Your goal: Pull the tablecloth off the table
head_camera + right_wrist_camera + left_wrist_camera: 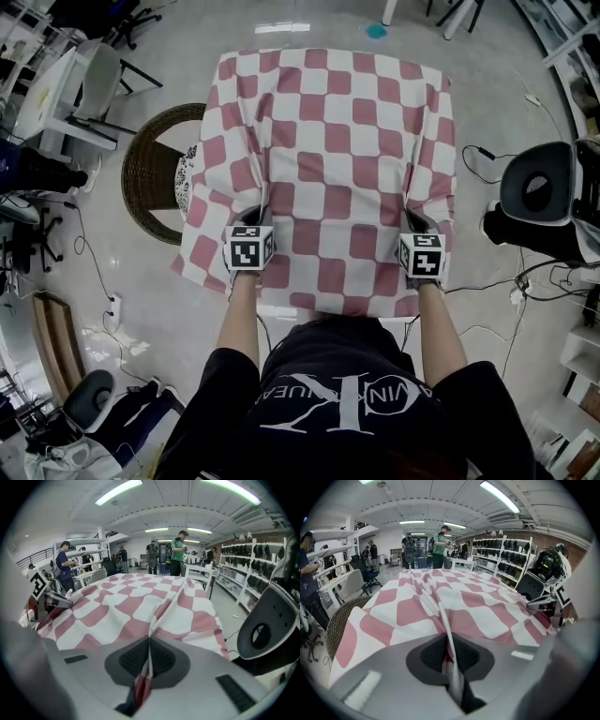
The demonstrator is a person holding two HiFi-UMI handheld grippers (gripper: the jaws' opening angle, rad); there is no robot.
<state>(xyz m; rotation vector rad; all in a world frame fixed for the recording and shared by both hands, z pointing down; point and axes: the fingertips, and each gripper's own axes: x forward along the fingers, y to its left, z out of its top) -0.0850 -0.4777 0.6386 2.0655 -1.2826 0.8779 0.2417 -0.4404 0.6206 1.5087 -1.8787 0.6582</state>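
A red-and-white checked tablecloth (333, 159) covers the whole table in the head view. My left gripper (258, 218) is shut on a pinched fold of the cloth near the table's near left side. My right gripper (413, 223) is shut on another fold near the near right side. In the left gripper view the tablecloth (440, 602) runs as a ridge into the closed left gripper (449, 656). The right gripper view shows the tablecloth (140, 602) creased into the closed right gripper (149, 660). The table itself is hidden under the cloth.
A wicker chair (155, 173) stands at the table's left. A black office chair (539, 192) sits to the right, with cables (487, 281) on the floor. Desks and chairs (66, 94) fill the far left. People (438, 545) stand beyond the table's far end.
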